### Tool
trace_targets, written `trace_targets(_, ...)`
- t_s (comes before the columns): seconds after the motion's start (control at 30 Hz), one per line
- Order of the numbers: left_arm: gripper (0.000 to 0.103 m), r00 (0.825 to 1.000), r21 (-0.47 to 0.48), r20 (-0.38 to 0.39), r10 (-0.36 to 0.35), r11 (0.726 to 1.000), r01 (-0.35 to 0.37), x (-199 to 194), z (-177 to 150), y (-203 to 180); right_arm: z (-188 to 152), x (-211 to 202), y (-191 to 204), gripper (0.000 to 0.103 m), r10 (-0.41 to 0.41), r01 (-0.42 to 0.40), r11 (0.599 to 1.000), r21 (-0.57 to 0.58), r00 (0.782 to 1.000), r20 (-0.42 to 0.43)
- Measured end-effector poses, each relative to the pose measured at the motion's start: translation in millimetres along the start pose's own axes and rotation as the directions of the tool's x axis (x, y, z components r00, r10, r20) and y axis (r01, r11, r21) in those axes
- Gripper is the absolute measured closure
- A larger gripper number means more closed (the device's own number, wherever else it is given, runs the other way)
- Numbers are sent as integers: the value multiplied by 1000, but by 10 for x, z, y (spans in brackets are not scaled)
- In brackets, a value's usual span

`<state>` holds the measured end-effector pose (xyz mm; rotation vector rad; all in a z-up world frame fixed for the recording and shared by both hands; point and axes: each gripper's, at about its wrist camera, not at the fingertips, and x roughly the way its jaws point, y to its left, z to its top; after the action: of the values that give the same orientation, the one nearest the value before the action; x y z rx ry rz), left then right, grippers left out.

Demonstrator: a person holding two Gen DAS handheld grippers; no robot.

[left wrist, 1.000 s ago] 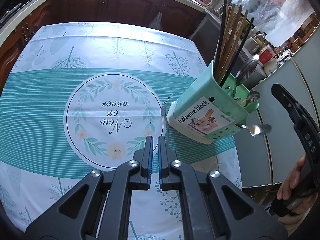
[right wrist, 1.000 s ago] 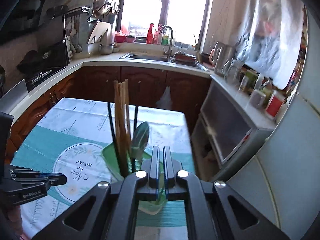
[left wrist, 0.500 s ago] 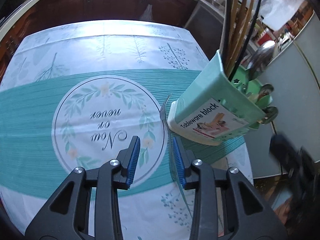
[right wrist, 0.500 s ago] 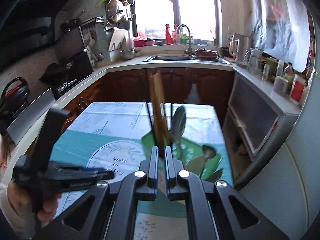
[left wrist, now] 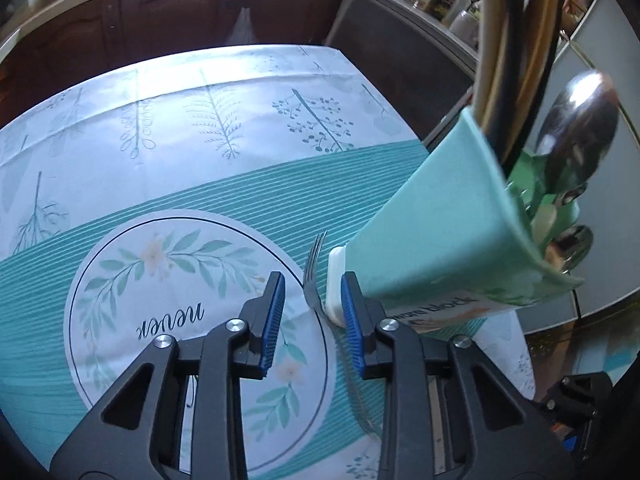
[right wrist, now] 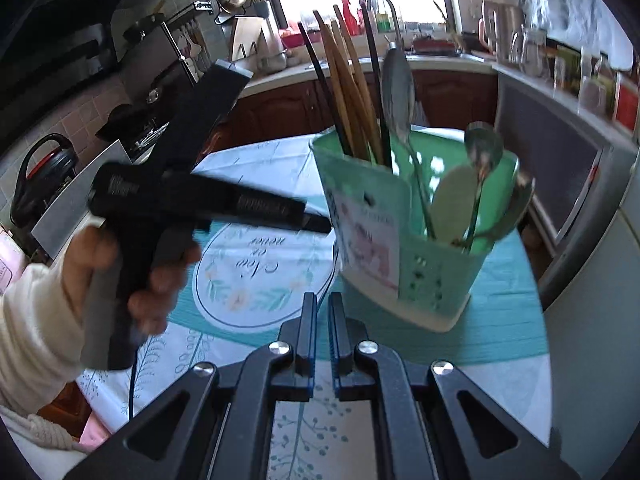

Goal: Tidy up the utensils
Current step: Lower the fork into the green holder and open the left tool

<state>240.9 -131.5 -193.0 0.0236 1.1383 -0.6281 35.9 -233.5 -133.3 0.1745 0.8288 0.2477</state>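
A metal fork (left wrist: 313, 270) lies on the tablecloth against the left side of the mint green tableware holder (left wrist: 444, 240). The holder (right wrist: 404, 224) stands upright with chopsticks (right wrist: 348, 84) and several spoons (right wrist: 482, 152) in it. My left gripper (left wrist: 312, 308) is open, low over the cloth, with the fork between its blue pads (left wrist: 272, 320). It also shows in the right wrist view (right wrist: 316, 222), its tip next to the holder. My right gripper (right wrist: 322, 312) is shut and empty, in front of the holder.
The table (left wrist: 180, 128) has a white and teal cloth with a round leaf print (right wrist: 256, 280). Its right edge is close behind the holder. Dark wood cabinets (left wrist: 180, 8), a sink counter (right wrist: 440, 56) and a grey appliance (right wrist: 560, 152) surround the table.
My left gripper has opened and moved forward and down until the fork lies between its pads. My right gripper has stayed shut and come down, nearer the front of the holder.
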Motion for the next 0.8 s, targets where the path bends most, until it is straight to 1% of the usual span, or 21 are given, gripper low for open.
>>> trace_targets(0.13, 80, 999, 35, -39, -14, 999, 16, 145, -7, 14, -65, 54, -34, 98, 10, -10, 1000, 7, 1000, -9)
trace_targets(0.27, 81, 998, 44, -68, 5, 999, -2, 271, 4, 31, -90, 121, -97, 98, 13, -12, 999, 31, 1000, -27)
trace_targets(0.33, 82, 996, 53, -81, 33, 998, -28, 339, 39, 17, -103, 149, -114, 98, 16, -14, 999, 38, 999, -32)
trace_targets(0.4, 91, 991, 66, -119, 61, 996, -53, 421, 54, 16, -106, 175, -122, 98, 20, -18, 999, 41, 999, -37)
trace_targets(0.47, 93, 990, 78, -123, 76, 995, -66, 454, 93, -5, -109, 191, -112, 98, 22, -20, 999, 39, 999, -41)
trace_targets(0.53, 94, 989, 63, -136, 62, 997, -54, 467, 112, 15, -105, 205, -116, 98, 24, -22, 999, 37, 999, -44)
trace_targets(0.6, 99, 991, 28, -132, 33, 999, -29, 460, 131, 53, -104, 221, -115, 98, 25, -23, 999, 38, 998, -49)
trace_targets(0.67, 102, 992, -5, -123, 15, 1000, -16, 405, 147, 96, -115, 238, -122, 98, 25, -23, 999, 41, 998, -54)
trace_targets(0.8, 103, 996, -58, -84, 28, 998, -33, 247, 76, 144, -141, 273, -125, 98, 22, -19, 999, 51, 998, -63)
